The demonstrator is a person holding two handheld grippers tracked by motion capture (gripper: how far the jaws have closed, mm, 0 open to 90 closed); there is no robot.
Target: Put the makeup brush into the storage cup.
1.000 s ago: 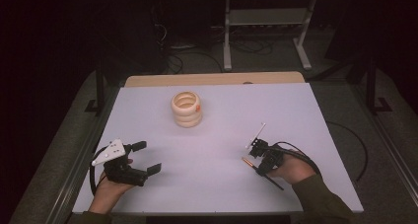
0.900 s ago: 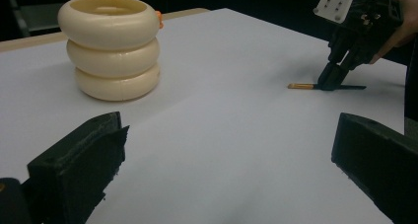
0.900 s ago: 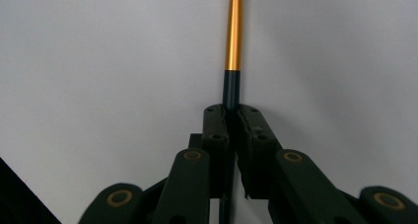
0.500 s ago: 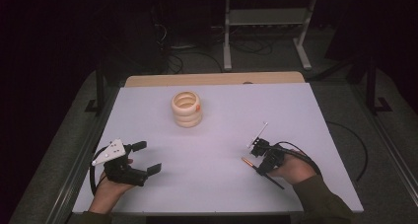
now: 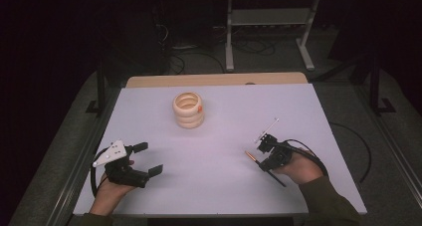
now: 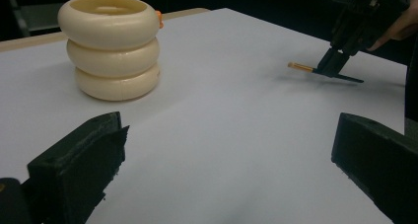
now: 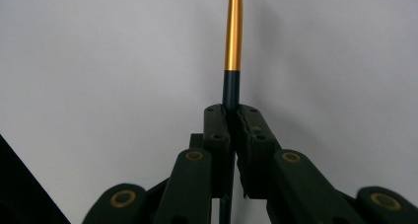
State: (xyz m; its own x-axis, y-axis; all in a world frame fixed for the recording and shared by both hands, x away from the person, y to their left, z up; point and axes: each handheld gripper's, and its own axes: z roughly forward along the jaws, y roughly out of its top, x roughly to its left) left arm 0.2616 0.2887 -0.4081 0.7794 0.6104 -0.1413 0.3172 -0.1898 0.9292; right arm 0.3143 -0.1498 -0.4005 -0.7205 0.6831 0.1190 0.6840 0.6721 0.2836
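Cream rings (image 5: 188, 109), gold-and-black pen (image 7: 232, 51), white table (image 5: 224, 186)

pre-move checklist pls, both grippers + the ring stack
1. Right gripper shut on the pen: ok, jaws pinch the dark part and the gold end sticks out ahead.
2. Left gripper open with nothing between its jaws: ok.
3. Ring stack upright, three cream rings aligned: ok.
4. Table bare between the stack and both grippers: ok.
5. Pen's gold end off the table surface: cannot tell.
6. What the orange bit on the stack is: cannot tell.
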